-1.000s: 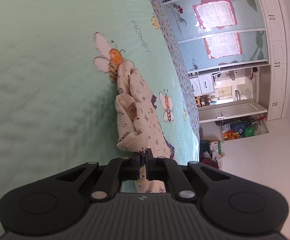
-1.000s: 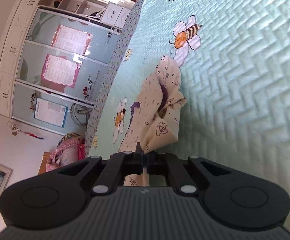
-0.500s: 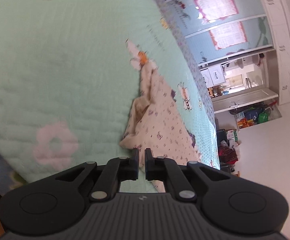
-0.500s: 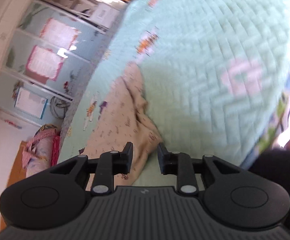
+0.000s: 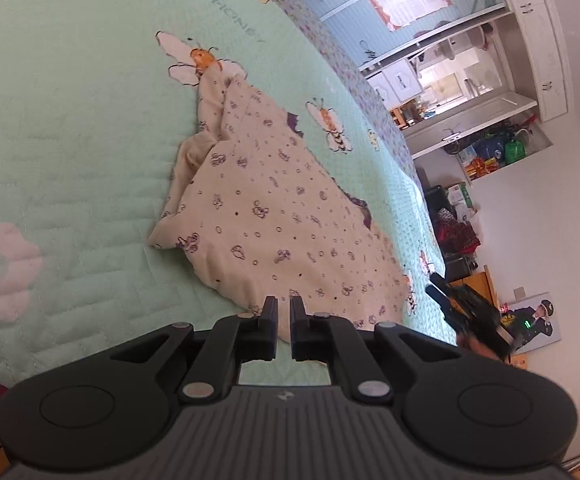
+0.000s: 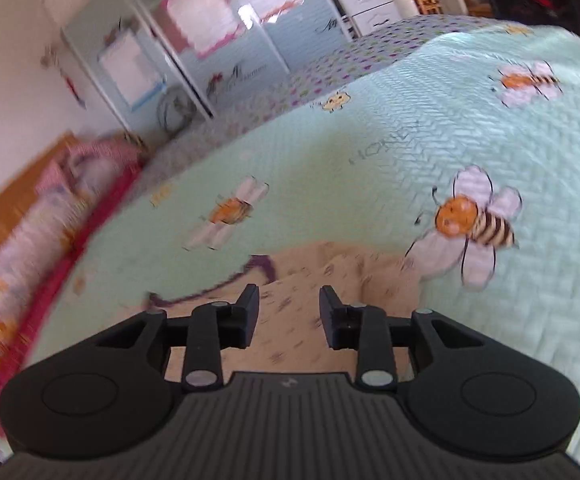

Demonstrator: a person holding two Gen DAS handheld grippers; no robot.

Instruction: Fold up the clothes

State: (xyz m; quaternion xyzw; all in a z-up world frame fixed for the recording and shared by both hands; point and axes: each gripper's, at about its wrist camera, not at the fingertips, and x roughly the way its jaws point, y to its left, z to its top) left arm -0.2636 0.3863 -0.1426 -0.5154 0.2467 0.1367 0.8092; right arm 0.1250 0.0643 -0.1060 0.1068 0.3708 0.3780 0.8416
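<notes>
A cream garment [image 5: 273,208] with small purple prints and purple trim lies spread on the green bee-print quilt [image 5: 69,120]. One end is bunched up by a printed bee. My left gripper [image 5: 283,304] hovers over the garment's near edge, its fingers a narrow gap apart with nothing between them. In the right wrist view the same garment [image 6: 310,276] lies just under and beyond my right gripper [image 6: 288,294]. That gripper stands wide open and holds nothing. The right view is motion-blurred.
The quilt [image 6: 370,140] covers a wide bed. Pink and red pillows [image 6: 49,216] lie by a wooden headboard at the left. Wardrobe doors [image 6: 193,40] stand beyond the bed. Bags and boxes [image 5: 458,216] clutter the floor past the far edge.
Both grippers let go of the garment, which now lies spread flat on the quilt. The right gripper opened wide and swung over the cloth. The left gripper pulled back to the near edge.
</notes>
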